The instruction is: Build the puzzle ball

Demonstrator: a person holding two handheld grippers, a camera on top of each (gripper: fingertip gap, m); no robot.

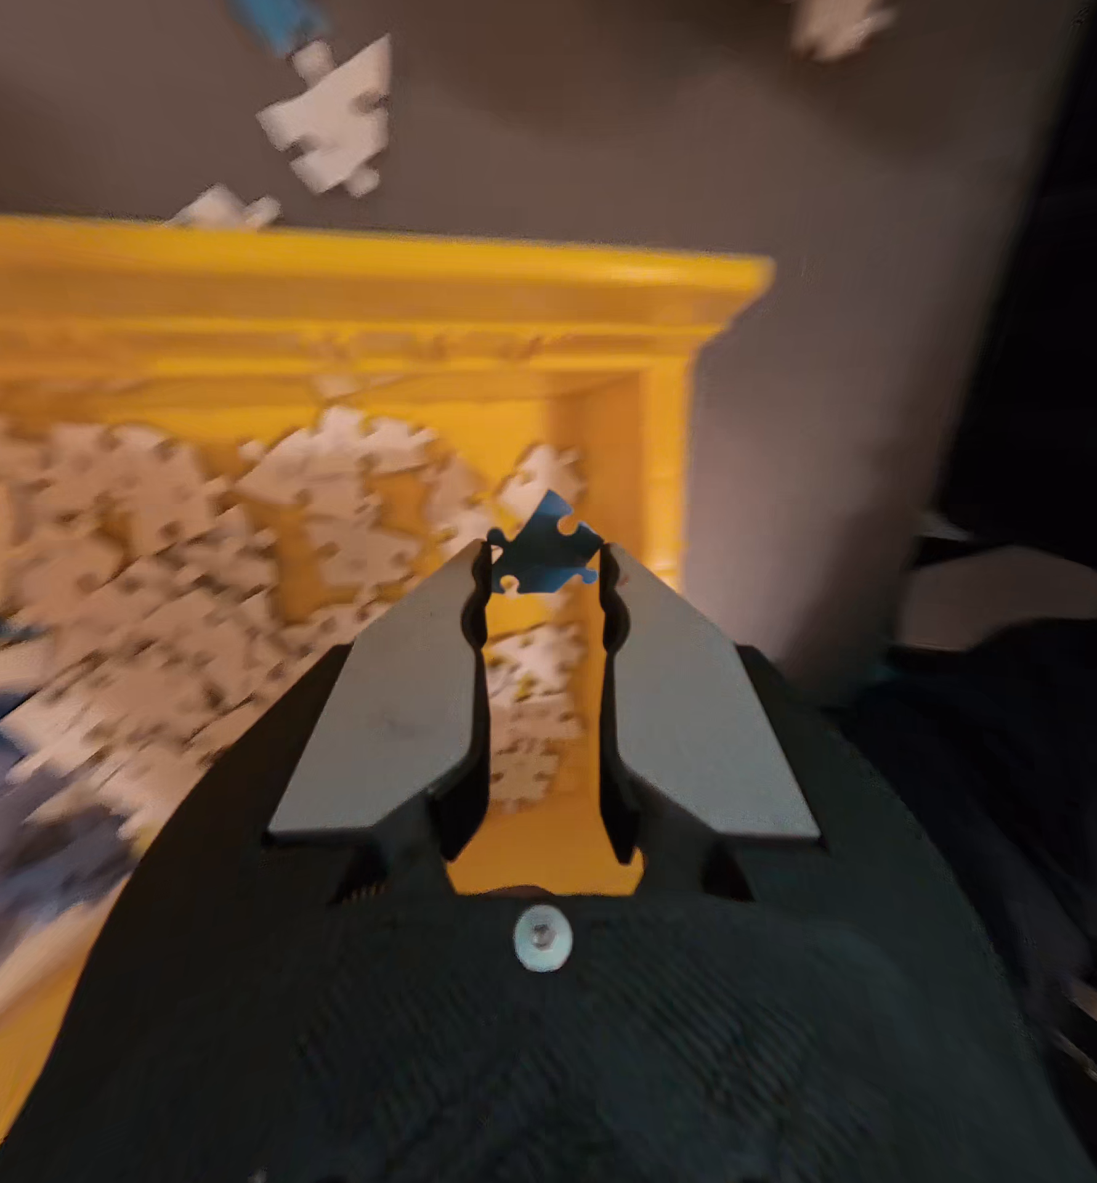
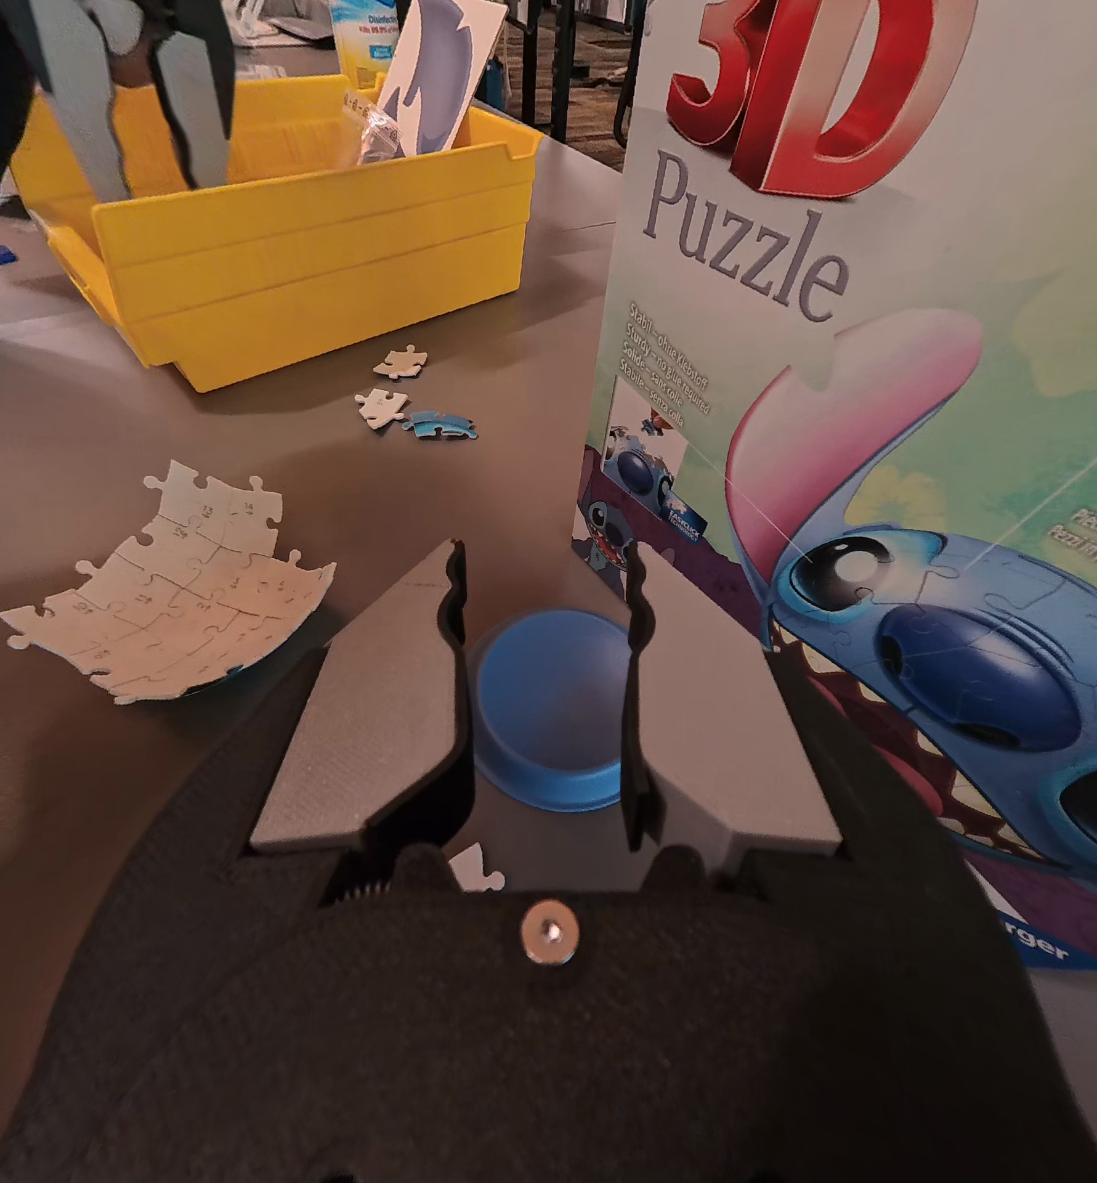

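Left gripper (image 1: 544, 558) | jaws clamped on blue piece (image 1: 545, 550) over yellow bin (image 1: 366, 288) | right gripper (image 2: 542, 576) | jaws wide, empty | curved section (image 2: 174, 595) lying left, near

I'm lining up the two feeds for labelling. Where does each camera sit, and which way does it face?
Left wrist view: sits on the left gripper, looking down along its fingers into the yellow bin of loose pieces; its fingers pinch a blue piece. Background blurred.
Right wrist view: sits on the right gripper, looking across the table at the blue ring, the assembled section and the puzzle box; its jaws are open and empty.
Shared: the bin; the right view also shows the left gripper reaching into it.
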